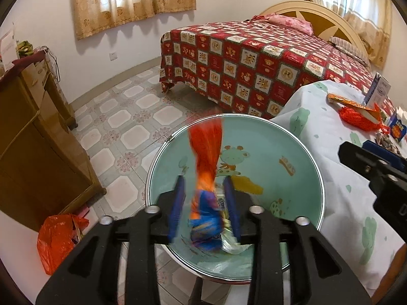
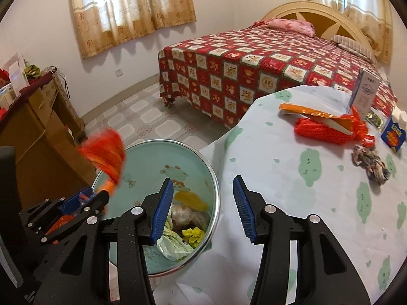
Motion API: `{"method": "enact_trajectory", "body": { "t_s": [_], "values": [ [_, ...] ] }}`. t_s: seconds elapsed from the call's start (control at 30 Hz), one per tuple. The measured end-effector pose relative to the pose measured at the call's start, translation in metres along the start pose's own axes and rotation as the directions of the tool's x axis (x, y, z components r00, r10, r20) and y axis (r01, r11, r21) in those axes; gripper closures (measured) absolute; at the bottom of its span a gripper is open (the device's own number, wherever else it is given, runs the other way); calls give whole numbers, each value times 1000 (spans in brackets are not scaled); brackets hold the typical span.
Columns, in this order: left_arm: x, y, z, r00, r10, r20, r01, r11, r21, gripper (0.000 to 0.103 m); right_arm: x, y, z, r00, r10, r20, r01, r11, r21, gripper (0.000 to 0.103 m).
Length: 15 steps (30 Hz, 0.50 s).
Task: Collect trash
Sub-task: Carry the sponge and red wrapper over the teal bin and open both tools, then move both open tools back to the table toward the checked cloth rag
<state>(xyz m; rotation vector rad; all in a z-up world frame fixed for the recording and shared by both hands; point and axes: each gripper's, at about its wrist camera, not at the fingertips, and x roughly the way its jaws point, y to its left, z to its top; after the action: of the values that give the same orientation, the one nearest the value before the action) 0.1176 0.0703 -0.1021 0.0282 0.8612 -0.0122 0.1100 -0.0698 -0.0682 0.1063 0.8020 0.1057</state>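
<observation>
Your left tool pinches the orange-and-blue wrapper directly above the bin, poised so it drops inside. Your right tool gapes empty, straddling the bin's rim and desk. Beyond it, more trash: an orange mesh bundle.

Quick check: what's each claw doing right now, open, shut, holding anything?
Left claw: closed on an orange-and-blue snack wrapper, over the green trash bin.
Right claw: open, holding nothing.
</observation>
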Motion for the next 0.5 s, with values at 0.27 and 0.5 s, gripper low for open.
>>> {"method": "enact_trajectory", "body": {
  "t_s": [0.27, 0.5],
  "values": [
    [-6, 6, 0, 999, 27, 28, -26, 999, -31, 44, -19, -13, -4, 998, -58, 38, 55, 997, 55, 39],
    [-19, 6, 2, 996, 32, 78, -28, 999, -46, 18, -30, -27, -9, 992, -110, 59, 105, 991, 86, 21]
  ]
}}
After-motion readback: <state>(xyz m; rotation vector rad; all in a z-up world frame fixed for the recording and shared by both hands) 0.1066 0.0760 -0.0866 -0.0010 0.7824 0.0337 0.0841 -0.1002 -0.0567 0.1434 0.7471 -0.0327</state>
